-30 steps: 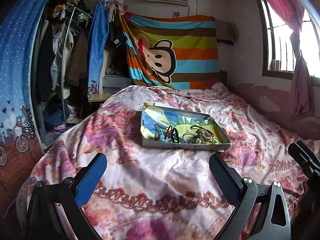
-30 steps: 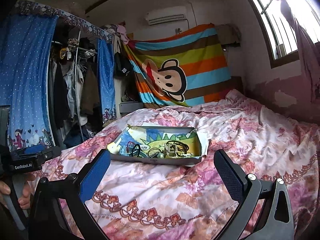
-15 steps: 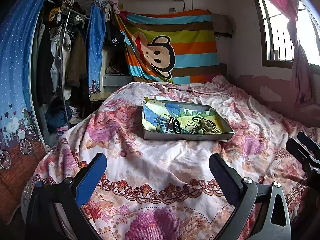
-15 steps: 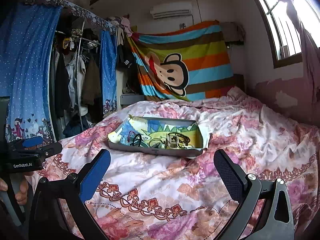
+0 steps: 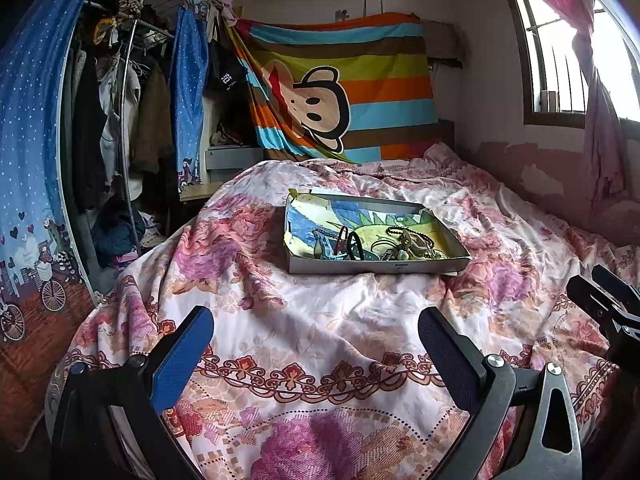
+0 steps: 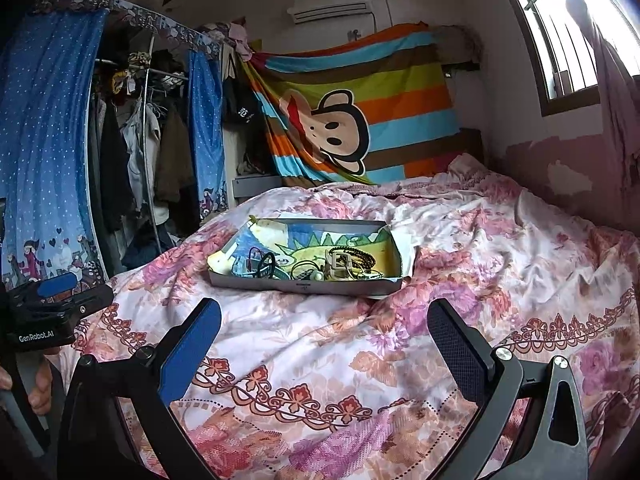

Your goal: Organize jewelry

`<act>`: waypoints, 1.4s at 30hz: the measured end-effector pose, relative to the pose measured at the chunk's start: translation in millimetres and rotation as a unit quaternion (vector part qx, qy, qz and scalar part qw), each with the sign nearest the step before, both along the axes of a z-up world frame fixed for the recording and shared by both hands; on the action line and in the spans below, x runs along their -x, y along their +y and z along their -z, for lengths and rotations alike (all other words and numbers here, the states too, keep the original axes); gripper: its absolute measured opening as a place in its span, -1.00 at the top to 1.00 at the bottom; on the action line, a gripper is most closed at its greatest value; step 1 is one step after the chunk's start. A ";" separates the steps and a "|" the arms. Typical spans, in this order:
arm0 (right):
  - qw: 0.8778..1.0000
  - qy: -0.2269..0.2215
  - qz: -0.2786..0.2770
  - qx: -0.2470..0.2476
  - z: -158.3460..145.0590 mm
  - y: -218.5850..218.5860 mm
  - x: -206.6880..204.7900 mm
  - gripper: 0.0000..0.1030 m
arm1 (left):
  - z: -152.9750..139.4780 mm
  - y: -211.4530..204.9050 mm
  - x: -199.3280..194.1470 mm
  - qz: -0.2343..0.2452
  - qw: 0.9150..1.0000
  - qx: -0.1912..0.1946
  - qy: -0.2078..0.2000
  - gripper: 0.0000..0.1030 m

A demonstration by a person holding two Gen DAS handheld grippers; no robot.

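— Jewelry (image 5: 384,242) lies heaped in the shallow tray (image 5: 376,267) on the flowered bedspread (image 5: 320,320), mostly toward the tray's near right corner. Which step does that make this?

— The approach, by the look of it. Nothing is picked up. The left gripper (image 5: 316,344) hangs short of the tray with its jaws spread wide and empty; the right gripper (image 6: 324,332) does the same, just as wide, holding nothing.

— And what does the next move call for?

— Probably closing in on the tray and choosing one piece. The beads, the dark loops (image 6: 266,264) and the chains look tangled, so a jaw would likely need to narrow and nip a single strand at the heap's edge.

— Any risk?

— The tray sits on soft bedding; it may tip or slide if pressed.
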State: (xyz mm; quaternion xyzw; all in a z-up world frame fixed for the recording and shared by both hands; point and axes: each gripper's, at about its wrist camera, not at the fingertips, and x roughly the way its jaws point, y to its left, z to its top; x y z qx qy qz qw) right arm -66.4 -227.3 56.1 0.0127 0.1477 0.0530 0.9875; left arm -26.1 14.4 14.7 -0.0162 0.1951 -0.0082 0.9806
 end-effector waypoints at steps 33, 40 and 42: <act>1.000 0.000 -0.001 0.000 2.1 1.9 0.8 -0.97 | 0.0 -1.1 0.6 0.002 1.000 -0.006 0.001 -1.00; 1.000 0.000 -0.002 0.001 1.8 2.0 0.8 -0.97 | -0.2 -1.0 1.2 0.002 1.000 -0.007 0.001 -1.00; 1.000 0.000 -0.002 0.001 2.6 2.0 0.9 -0.97 | -0.3 -1.9 0.6 0.002 1.000 -0.007 0.001 -1.00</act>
